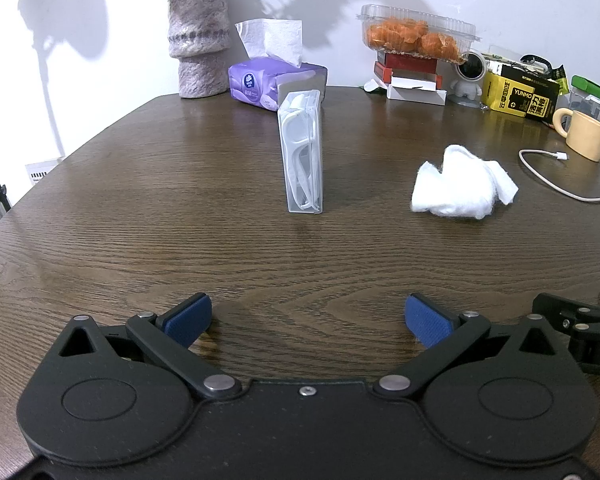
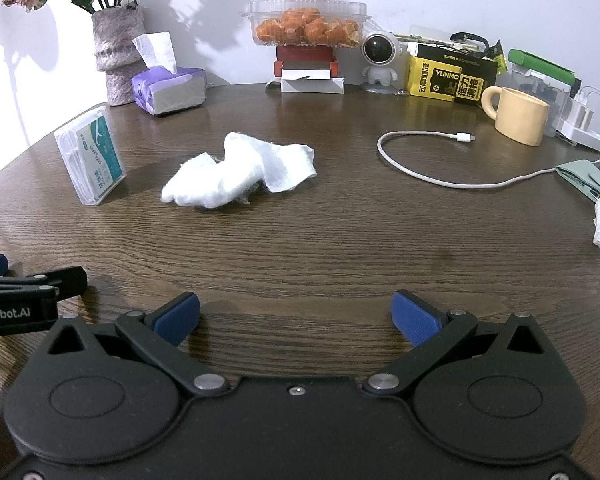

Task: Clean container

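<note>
The container [image 1: 303, 152] is a flat, clear plastic box standing upright on its narrow edge, w/ white floss picks visible inside; in the right wrist view its broad face [image 2: 93, 156] carries a teal-and-white printed label; it sits mid-tabletop, just in front of the purple tissue pack [image 1: 274, 82]. To its right, apart from it, lies a crumpled white wipe [image 1: 462, 184]; neither touches a claw.

Left claw [image 1: 308, 318] spread wide, blue pads holding nothing, low over the near edge; right claw [image 2: 296, 316] likewise spread and empty; the two sit side by side, each catching the other's black body at its frame edge.

Tabletop [image 1: 140, 220] is dark brown wood w/ strong grain, rounded outline; back edge crowded: fuzzy grey vase [image 1: 198, 44] w/ dried flowers, clear clamshell of orange fruit [image 2: 306, 26] on red and white boxes, small astronaut figure [image 2: 380, 60], yellow-black box [image 2: 452, 80], cream mug [image 2: 518, 114], white cable [image 2: 420, 168]; wall behind is plain white w/ hard flower shadows.
</note>
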